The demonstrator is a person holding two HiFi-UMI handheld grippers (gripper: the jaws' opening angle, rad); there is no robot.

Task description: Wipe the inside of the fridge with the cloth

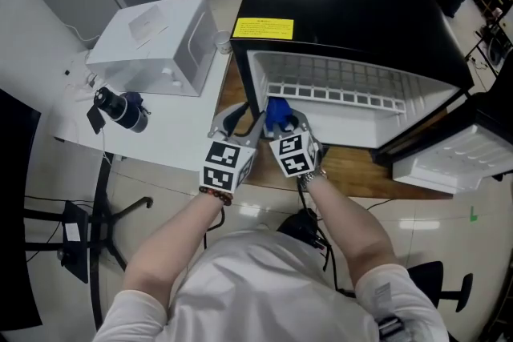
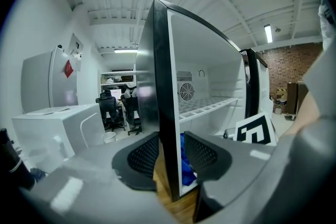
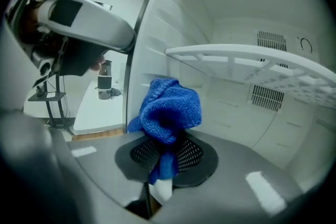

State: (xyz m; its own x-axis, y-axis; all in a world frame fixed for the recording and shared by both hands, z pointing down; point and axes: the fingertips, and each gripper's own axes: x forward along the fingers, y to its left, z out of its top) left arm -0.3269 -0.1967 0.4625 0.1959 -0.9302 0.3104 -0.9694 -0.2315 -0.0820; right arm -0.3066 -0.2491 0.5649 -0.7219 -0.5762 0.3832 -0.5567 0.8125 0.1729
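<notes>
Our left claw [image 2: 170,157] has its jaws apart, one on each side of the front edge of the fridge's [image 1: 361,4] left wall, with a thin gap showing at the inner pad. Just beside it, our right claw [image 3: 167,157] is clamped on the bunched blue cloth [image 3: 170,110]. The cloth sits just inside the fridge's open front, low at the left, below the white shelf [image 3: 252,57].

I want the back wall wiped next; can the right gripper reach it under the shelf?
Probably yes: the right gripper, shut on the blue cloth, sits at the open fridge, and nothing shows between it and the back wall below the shelf.
</notes>
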